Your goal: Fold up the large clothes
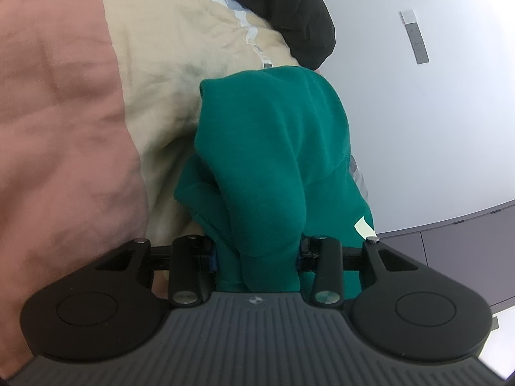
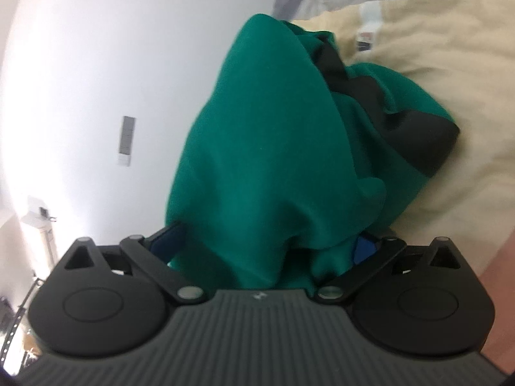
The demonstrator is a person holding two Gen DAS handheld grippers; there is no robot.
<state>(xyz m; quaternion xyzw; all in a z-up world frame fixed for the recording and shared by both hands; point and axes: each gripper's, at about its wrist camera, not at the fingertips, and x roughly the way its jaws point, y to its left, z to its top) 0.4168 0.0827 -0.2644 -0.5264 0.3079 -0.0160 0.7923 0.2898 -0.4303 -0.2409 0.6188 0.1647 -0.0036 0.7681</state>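
A green garment (image 1: pixel 273 148) hangs bunched in front of both cameras. My left gripper (image 1: pixel 257 254) is shut on a thick fold of it, which fills the gap between the blue pads (image 1: pixel 210 257). A pale label (image 1: pixel 362 226) shows on the cloth by the right finger. In the right wrist view the same green garment (image 2: pixel 267 148) has black panels (image 2: pixel 418 135) on its far side. My right gripper (image 2: pixel 267 244) stands wide open, and the cloth drapes loosely between its spread fingers (image 2: pixel 167 241) without being pinched.
Beige bedding (image 1: pixel 167 64) and a pink cover (image 1: pixel 58 128) lie under and beside the garment. A black garment (image 1: pixel 305 9) sits at the far end. A white wall with a grey switch panel (image 2: pixel 127 140) is behind, and grey cabinets (image 1: pixel 466 247) are at the right.
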